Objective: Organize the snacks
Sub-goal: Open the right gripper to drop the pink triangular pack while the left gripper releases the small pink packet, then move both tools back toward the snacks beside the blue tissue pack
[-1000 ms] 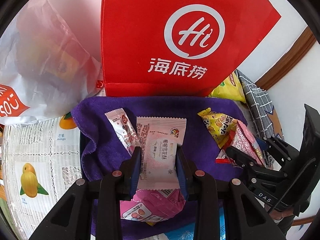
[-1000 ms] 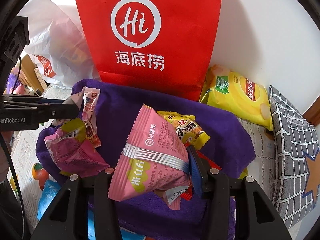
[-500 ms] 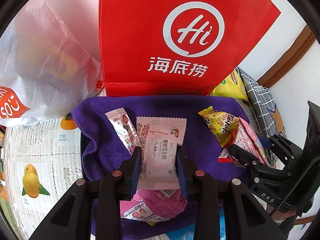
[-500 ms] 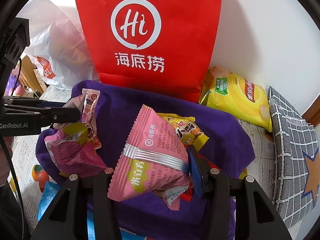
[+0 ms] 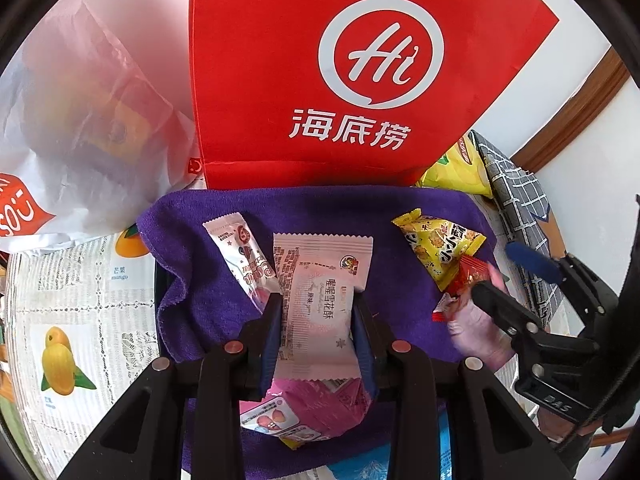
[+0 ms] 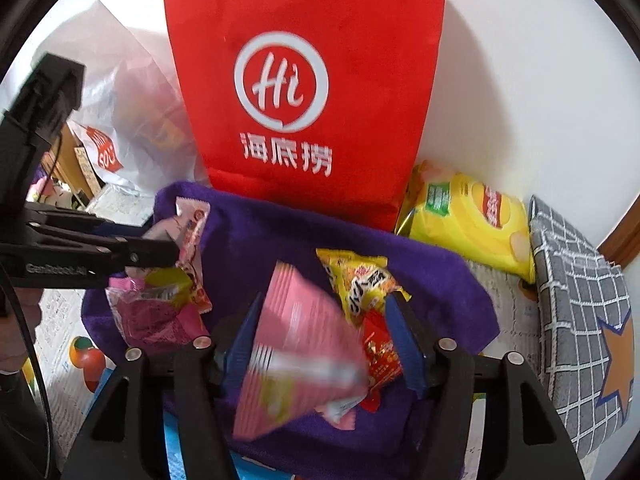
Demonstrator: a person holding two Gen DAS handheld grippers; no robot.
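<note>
Sorting looks barely halfway: the left hand-held gripper [image 5: 318, 320] is clamped on a pale pink packet [image 5: 320, 300] above the purple towel [image 5: 200, 300]. The right hand-held gripper [image 6: 324, 332] has spread wider than half a second ago, its pink bag [image 6: 296, 352] blurry, probably dropping. Yellow packet [image 6: 360, 280] and others not yet sorted.

1. The right gripper [image 6: 324, 340] now stands with its jaws spread wide; earlier they pinched the pink triangular packet [image 6: 300, 360].
2. That packet, blurred, sits loose between the blue pads [image 6: 404, 344], lower and more tilted than before.
3. A red wrapper [image 6: 380, 352], formerly almost hidden, now shows beside the packet, below the yellow snack bag [image 6: 360, 284].
4. In the left wrist view the right gripper [image 5: 516, 284] reaches farther over the purple cloth [image 5: 400, 208].
</note>
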